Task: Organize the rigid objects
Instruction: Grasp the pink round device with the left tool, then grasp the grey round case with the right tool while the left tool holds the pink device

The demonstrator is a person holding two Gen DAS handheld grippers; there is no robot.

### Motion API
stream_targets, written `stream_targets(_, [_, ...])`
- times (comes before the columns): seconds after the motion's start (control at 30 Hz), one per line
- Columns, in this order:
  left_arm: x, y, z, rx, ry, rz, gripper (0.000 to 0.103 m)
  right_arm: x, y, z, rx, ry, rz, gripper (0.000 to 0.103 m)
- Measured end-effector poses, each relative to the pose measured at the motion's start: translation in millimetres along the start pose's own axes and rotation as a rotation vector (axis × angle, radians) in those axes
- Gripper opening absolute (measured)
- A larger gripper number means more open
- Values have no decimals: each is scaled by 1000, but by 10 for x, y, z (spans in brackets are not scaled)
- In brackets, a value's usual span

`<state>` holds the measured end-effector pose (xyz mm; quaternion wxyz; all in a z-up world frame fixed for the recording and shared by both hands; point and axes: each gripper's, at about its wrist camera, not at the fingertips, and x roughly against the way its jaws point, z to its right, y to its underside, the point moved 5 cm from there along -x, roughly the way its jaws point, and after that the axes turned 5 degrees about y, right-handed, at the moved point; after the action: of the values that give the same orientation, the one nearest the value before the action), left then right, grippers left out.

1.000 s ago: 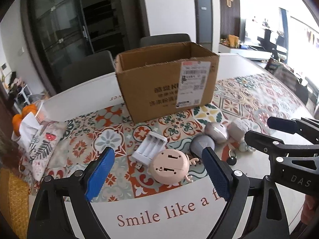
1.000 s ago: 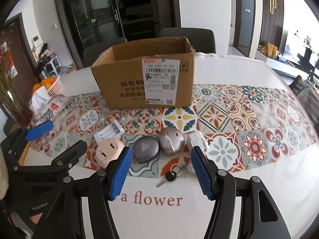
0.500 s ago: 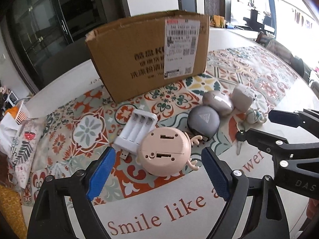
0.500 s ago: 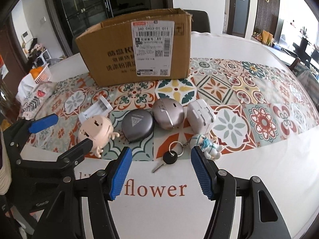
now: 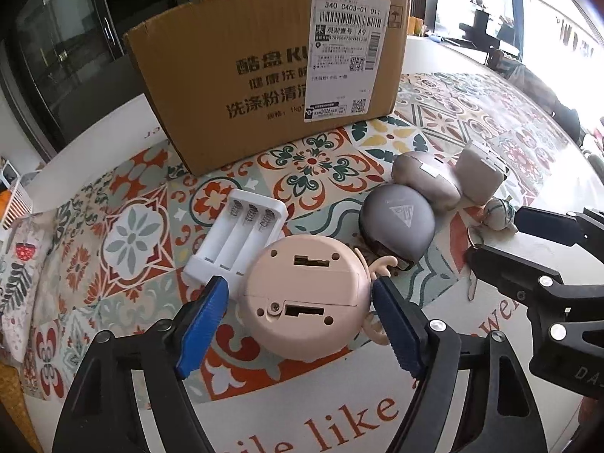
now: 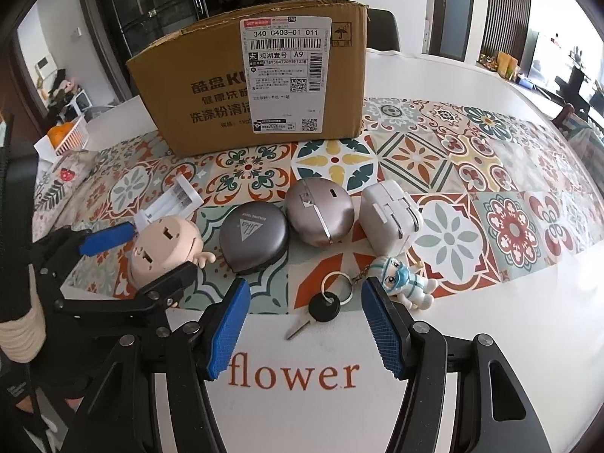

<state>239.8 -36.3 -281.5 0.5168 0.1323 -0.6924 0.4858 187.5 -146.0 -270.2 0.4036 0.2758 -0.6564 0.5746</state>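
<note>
Blue-padded, your left gripper (image 5: 302, 302) is closing around the pink round gadget (image 5: 302, 298): the body sits between the pads, a small gap showing on each side, no contact visible. Gadget lies on the patterned tablecloth (image 5: 132, 234), touching the white battery holder (image 5: 238, 234), just beside the dark grey case (image 5: 396, 222).

Your right gripper (image 6: 304, 321) stands half spread and empty, pads either side of the black-headed key (image 6: 321, 311) and its ring, touching neither. Figurine keychain (image 6: 404, 283) lies just beside the right pad.

Cardboard box (image 6: 211, 90) stands behind the row of items.
</note>
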Motion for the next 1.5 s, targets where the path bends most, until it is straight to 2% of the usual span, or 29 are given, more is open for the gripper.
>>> stream_targets(0.27, [-127, 11, 28, 45, 45, -19, 76, -60, -10, 8, 2, -5, -9, 62])
stream_targets(0.37, [-186, 40, 56, 51, 64, -34, 70, -76, 0, 17, 7, -2, -12, 62])
stream_targets(0.53, [-208, 48, 90, 29, 52, -29, 69, -80, 20, 16, 16, 0, -12, 62])
stream_targets(0.67, [-220, 33, 86, 19, 38, -15, 74, -87, 35, 14, 19, 5, -18, 62])
stream_targets(0.77, [-224, 4, 97, -16, -6, 2, 90, -90, 48, 18, 23, 10, -20, 62])
stream_targets(0.83, [-216, -21, 97, -29, -33, 18, 92, -90, 52, 28, 23, 20, -17, 62])
stream_targets(0.93, [-218, -48, 110, -43, -29, 25, 90, -93, 48, 54, 12, 17, -19, 62])
stream_targets(1.0, [-225, -53, 135, -61, -12, 28, 77, -97, 48, 58, 12, 16, -21, 62])
stream_targets(1.1, [-213, -61, 146, -64, -7, 37, 71, -88, 58, 52, 12, 10, -17, 62])
stream_targets(1.5, [-20, 30, 77, -9, 14, 52, 71, 0, 39, -41, 50, -21, 26, 62])
